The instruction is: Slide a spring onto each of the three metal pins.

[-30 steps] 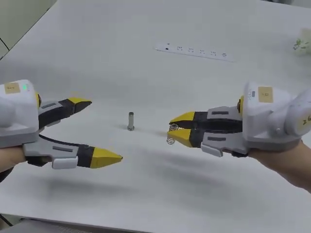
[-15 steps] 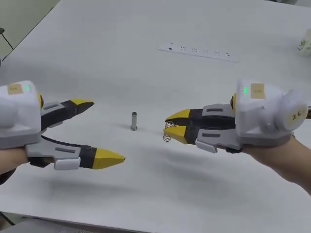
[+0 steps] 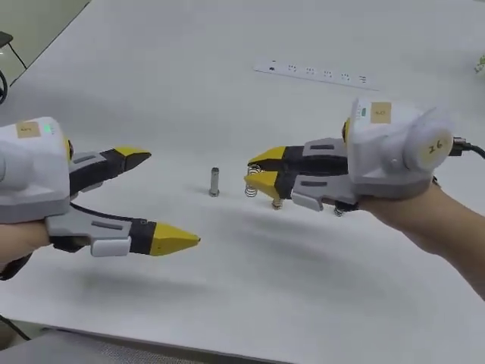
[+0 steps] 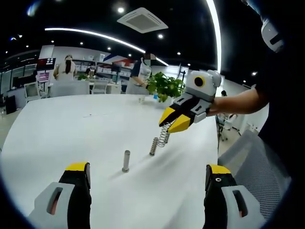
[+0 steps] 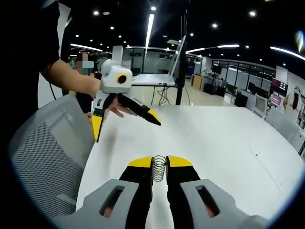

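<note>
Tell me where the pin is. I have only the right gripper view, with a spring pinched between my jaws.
Observer: The left gripper view shows one metal pin standing upright on the white table. It is bare and stands apart from the tips of the right gripper.
Operator: Check the table for other springs.
Observer: A second spring stands on the table, between the pin and your held spring.

Bare tabletop (image 4: pixel 71 133) around upright pin (image 4: pixel 126 161), standing spring (image 4: pixel 154 146) beside.
</note>
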